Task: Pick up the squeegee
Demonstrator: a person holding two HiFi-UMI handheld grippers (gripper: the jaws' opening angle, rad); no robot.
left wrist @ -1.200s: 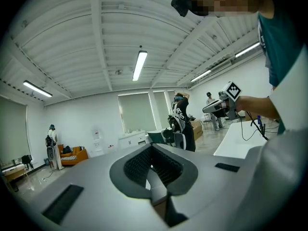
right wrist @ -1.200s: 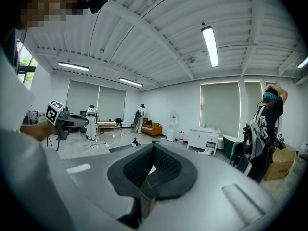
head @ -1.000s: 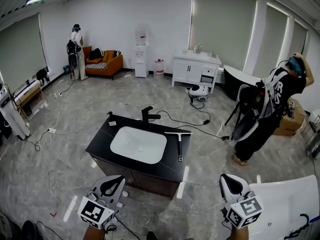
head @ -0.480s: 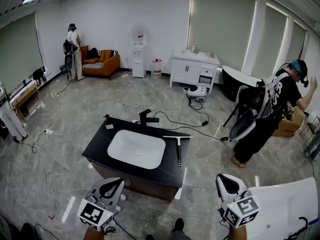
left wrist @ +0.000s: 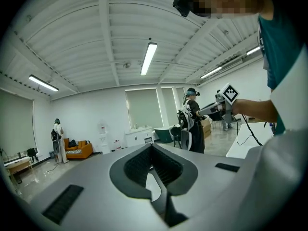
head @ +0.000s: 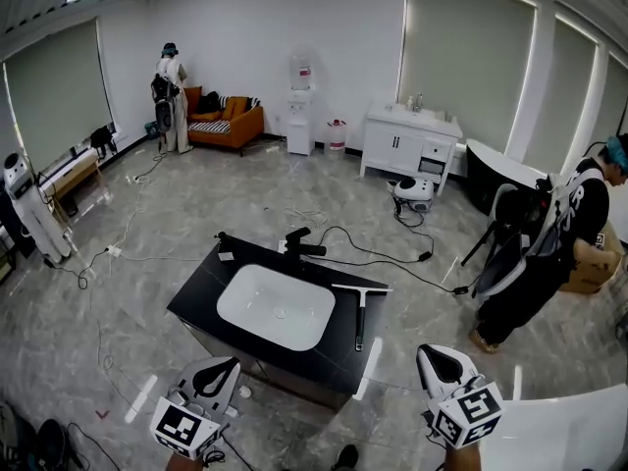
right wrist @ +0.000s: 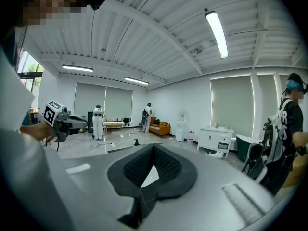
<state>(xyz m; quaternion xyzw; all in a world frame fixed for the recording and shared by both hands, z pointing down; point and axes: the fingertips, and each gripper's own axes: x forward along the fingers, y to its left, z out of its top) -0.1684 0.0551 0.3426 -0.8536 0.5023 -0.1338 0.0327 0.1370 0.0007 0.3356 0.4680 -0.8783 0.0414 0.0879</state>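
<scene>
2 grippers are hanging low in the head view, the left gripper [head: 218,373] at 7 o'clock and the right gripper [head: 444,363] at 5 o'clock. Both have their jaws pressed together and are holding nothing.

Beyond them, well apart, the black vanity counter [head: 201,292] is standing mid-floor. The squeegee [head: 359,310] is lying flat on it, at 3 o'clock from the white basin [head: 276,307], with its blade crosswise and its handle pointing toward 6 o'clock. Farther off at 3 o'clock, a person [head: 549,253] is standing near a cable [head: 392,258] trailing over the floor.

My worry is that jaws arriving closed would be shoving the handle toward the counter's edge instead of straddling it. A handle lying flush also leaves the lower jaw scraping the top.
</scene>
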